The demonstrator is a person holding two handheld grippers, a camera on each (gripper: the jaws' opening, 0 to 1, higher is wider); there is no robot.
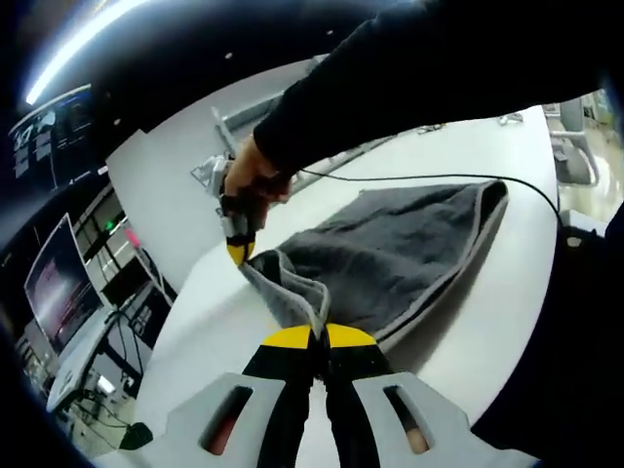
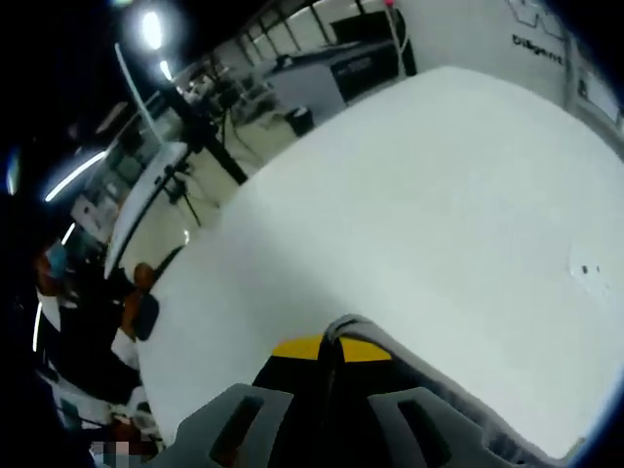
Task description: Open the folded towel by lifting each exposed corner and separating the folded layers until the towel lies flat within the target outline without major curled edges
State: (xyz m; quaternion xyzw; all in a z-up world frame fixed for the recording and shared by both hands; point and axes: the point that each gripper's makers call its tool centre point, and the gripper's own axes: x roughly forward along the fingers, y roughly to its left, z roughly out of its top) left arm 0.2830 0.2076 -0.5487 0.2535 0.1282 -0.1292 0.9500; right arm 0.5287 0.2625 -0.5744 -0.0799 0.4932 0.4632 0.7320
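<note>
While the grey towel (image 1: pixel 390 258) is lying spread across the white table (image 1: pixel 195 322), the left gripper (image 1: pixel 319 338) is pinching its near hem at six o'clock in the left gripper view, jaws pressed together on the fabric. The right gripper (image 1: pixel 237 249), held by a dark-sleeved hand (image 1: pixel 252 175), is clamping another corner at nine o'clock of the towel. In the right gripper view, its jaws (image 2: pixel 331 349) are gripping the light towel edge (image 2: pixel 390 346).
</note>
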